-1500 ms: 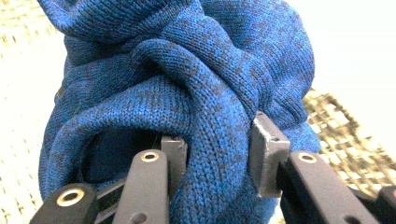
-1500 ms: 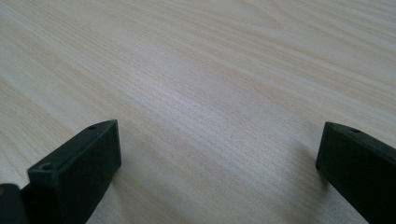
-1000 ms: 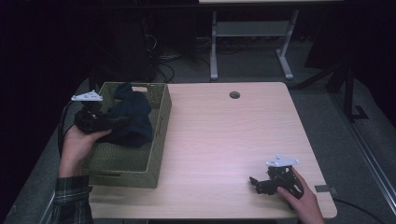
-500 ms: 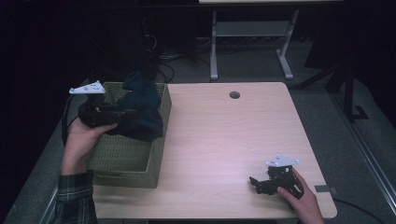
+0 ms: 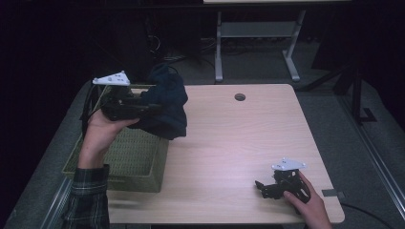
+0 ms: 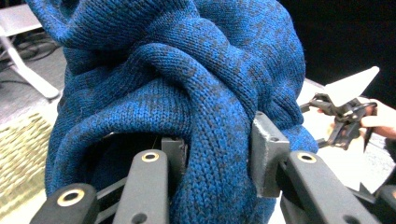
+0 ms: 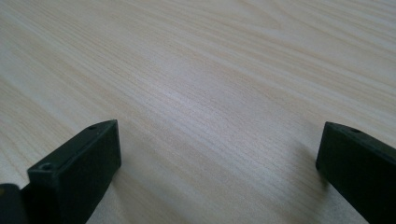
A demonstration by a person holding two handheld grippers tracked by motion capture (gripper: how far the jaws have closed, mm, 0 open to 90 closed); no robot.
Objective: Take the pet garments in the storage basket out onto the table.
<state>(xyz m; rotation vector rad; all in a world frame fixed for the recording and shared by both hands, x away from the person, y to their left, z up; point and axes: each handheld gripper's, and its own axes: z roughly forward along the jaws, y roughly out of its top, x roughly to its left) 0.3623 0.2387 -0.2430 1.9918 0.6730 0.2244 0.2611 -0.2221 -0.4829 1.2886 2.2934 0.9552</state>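
A dark blue knitted garment (image 5: pixel 165 105) hangs bunched in the air above the right rim of the green woven basket (image 5: pixel 129 160). My left gripper (image 5: pixel 152 109) is shut on a thick fold of this knit (image 6: pixel 210 135), and its jaws press the fold from both sides. Near the table's front right corner, my right gripper (image 5: pixel 261 187) rests low on the wood, held by a hand. Its jaws stand wide apart with bare tabletop between them (image 7: pixel 219 154).
The light wooden table (image 5: pixel 239 143) has a round cable hole (image 5: pixel 239 97) near its far edge. A white desk frame (image 5: pixel 258 43) and cables stand on the dark floor behind. A grey tape patch (image 5: pixel 333 193) lies at the front right corner.
My left gripper has lifted the blue garment up out of the basket and carried it rightward over the basket's rim. The right gripper has stayed put.
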